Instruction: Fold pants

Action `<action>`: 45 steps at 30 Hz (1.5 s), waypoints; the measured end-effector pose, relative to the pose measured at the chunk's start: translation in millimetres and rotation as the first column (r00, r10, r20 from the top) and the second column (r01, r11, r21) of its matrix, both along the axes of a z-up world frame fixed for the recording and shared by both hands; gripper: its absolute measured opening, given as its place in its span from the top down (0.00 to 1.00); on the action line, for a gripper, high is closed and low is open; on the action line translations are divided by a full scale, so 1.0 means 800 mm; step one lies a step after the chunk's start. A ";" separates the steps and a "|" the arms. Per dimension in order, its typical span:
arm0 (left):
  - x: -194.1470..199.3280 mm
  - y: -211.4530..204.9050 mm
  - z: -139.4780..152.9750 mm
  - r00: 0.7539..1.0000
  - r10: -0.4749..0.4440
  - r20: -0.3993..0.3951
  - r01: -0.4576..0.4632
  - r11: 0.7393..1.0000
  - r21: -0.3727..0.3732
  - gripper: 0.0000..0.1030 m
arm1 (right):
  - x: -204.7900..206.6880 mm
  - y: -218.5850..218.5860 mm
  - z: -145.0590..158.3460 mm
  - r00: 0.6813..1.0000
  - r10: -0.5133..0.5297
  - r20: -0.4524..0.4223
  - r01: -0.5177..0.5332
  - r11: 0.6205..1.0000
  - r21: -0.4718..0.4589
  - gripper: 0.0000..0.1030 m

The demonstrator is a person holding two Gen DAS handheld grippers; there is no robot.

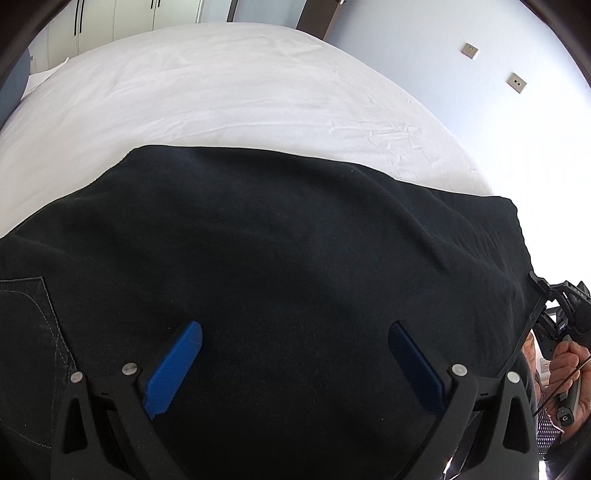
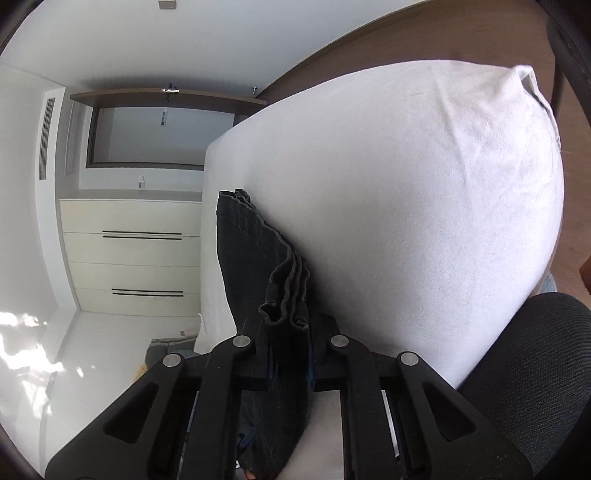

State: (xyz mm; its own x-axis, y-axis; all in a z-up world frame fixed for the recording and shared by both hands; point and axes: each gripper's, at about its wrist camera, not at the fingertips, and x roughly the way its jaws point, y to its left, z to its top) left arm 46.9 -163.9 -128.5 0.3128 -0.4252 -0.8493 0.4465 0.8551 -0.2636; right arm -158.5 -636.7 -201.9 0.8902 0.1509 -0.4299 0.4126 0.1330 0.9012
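Note:
Black pants [image 1: 280,258] lie spread on a white bed [image 1: 207,88]; a stitched pocket [image 1: 33,325] shows at the left. My left gripper [image 1: 295,336] is open just above the fabric, its blue pads [image 1: 173,369] wide apart and empty. In the right wrist view my right gripper [image 2: 290,354] is shut on a bunched edge of the pants [image 2: 255,254], several layers stacked between the jaws beside the bed [image 2: 424,221]. The right gripper also shows in the left wrist view [image 1: 554,317] at the pants' right edge.
White drawers [image 2: 133,258] stand beyond the bed's end. A black mesh chair [image 2: 535,369] is at the lower right. A wall with two sockets [image 1: 470,51] lies beyond the bed's far side. A wooden headboard panel [image 2: 406,33] borders the bed.

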 end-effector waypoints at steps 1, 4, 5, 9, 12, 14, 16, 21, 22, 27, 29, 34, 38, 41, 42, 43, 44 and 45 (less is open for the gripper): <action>0.000 0.002 0.002 1.000 0.000 0.000 0.000 1.000 -0.004 0.01 | 0.002 0.000 0.003 1.000 0.001 -0.012 -0.001 1.000 -0.014 0.90; 0.001 0.010 0.004 1.000 -0.001 0.000 0.001 1.000 -0.019 0.01 | 0.008 0.002 0.011 0.999 -0.011 -0.043 0.008 0.999 -0.048 0.90; 0.003 0.015 0.005 1.000 -0.002 -0.002 0.002 1.000 -0.026 0.01 | 0.011 0.004 0.016 0.998 -0.014 -0.057 0.010 0.998 -0.068 0.90; 0.004 0.028 0.008 1.000 0.008 -0.015 -0.009 0.997 -0.073 0.01 | 0.021 0.031 0.067 0.997 0.015 -0.080 -0.032 0.976 -0.215 0.90; 0.008 0.047 0.017 0.998 0.044 -0.044 -0.051 0.986 -0.160 0.01 | 0.067 0.087 0.126 0.984 0.150 -0.096 -0.176 0.898 -0.404 0.90; 0.011 0.066 0.023 0.993 0.086 -0.079 -0.102 0.965 -0.242 0.01 | 0.111 0.162 0.160 0.936 0.309 -0.168 -0.348 0.750 -0.562 0.90; 0.014 0.086 0.031 0.987 0.114 -0.111 -0.145 0.931 -0.334 0.01 | 0.144 0.247 0.171 0.858 0.422 -0.292 -0.494 0.529 -0.690 0.90; 0.032 0.113 0.027 0.958 0.106 -0.265 -0.223 0.858 -0.463 0.00 | 0.156 0.386 0.136 0.701 0.502 -0.507 -0.648 0.152 -0.746 0.90; 0.035 0.115 0.024 0.952 0.101 -0.290 -0.235 0.848 -0.475 0.00 | 0.157 0.394 0.129 0.689 0.509 -0.515 -0.662 0.154 -0.733 0.90; 0.043 0.112 0.008 0.917 0.071 -0.393 -0.280 0.815 -0.507 0.00 | 0.150 0.405 0.130 0.693 0.496 -0.523 -0.658 0.139 -0.740 0.90; 0.047 0.103 0.004 0.912 0.057 -0.406 -0.271 0.827 -0.493 0.00 | 0.145 0.408 0.137 0.702 0.487 -0.520 -0.648 0.133 -0.750 0.90; 0.049 0.065 0.010 0.914 -0.003 -0.405 -0.201 0.865 -0.459 0.00 | 0.139 0.433 0.152 0.706 0.469 -0.530 -0.624 0.058 -0.780 0.90; 0.057 0.035 0.020 0.918 -0.050 -0.392 -0.142 0.884 -0.445 0.30 | 0.134 0.448 0.158 0.699 0.479 -0.531 -0.618 0.032 -0.786 0.90; 0.058 0.023 0.020 0.919 -0.069 -0.389 -0.103 0.909 -0.404 0.72 | 0.128 0.460 0.164 0.693 0.488 -0.531 -0.616 0.017 -0.788 0.90; 0.058 0.021 0.019 0.921 -0.070 -0.382 -0.094 0.914 -0.395 0.80 | 0.135 0.459 0.164 0.693 0.487 -0.532 -0.615 0.013 -0.789 0.90; 0.057 0.021 0.019 0.924 -0.070 -0.377 -0.088 0.918 -0.386 0.93 | 0.136 0.461 0.165 0.693 0.487 -0.532 -0.613 0.010 -0.790 0.90; 0.055 0.023 0.018 0.924 -0.071 -0.375 -0.086 0.918 -0.387 0.93 | 0.135 0.463 0.167 0.692 0.488 -0.531 -0.612 0.008 -0.791 0.90; 0.054 0.025 0.019 0.927 -0.075 -0.368 -0.081 0.917 -0.391 0.93 | 0.134 0.465 0.169 0.692 0.489 -0.531 -0.612 0.006 -0.791 0.90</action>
